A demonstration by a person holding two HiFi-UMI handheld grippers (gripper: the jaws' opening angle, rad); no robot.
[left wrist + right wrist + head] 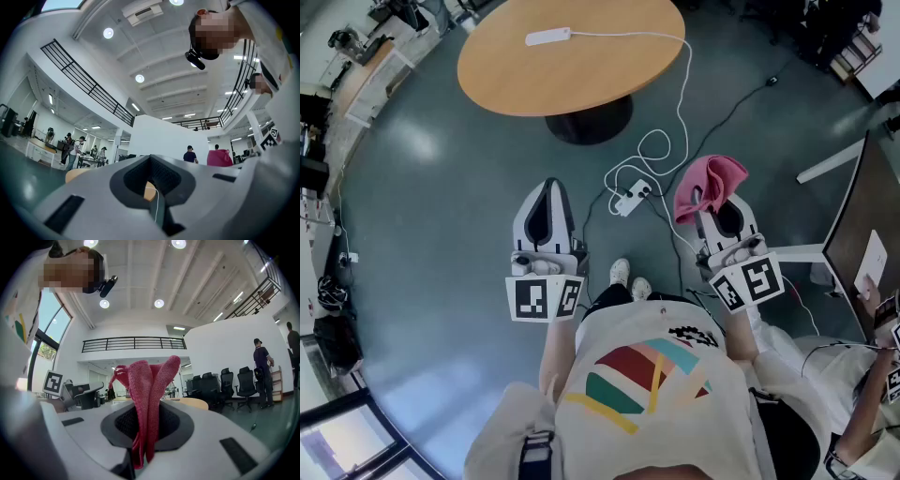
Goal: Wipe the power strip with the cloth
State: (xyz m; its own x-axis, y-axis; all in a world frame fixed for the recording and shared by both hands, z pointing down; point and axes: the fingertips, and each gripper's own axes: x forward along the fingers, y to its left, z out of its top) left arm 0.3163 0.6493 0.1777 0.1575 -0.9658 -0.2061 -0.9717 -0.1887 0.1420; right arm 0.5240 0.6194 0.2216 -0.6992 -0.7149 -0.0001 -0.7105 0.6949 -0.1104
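The right claw (719, 208) is clamped on the pink cloth (711, 180). The left claw (547, 187) is closed and empty. The strip (547, 37) lies on the round desk (581, 80), left of centre and well apart from both claws, with its cable (628, 36) running off the right edge. Best to step closer, steady the strip with the left claw, then drag the cloth's loose fold lengthwise along it.

The broad grey floor (422, 187) on the left is open up to the round tan wooden worktop (581, 80) far ahead. The worktop carries only a slim white power strip (547, 37). On the right, a looping white cable (628, 35), a white plug block (633, 195) and a dark upright panel (862, 216) crowd the way.
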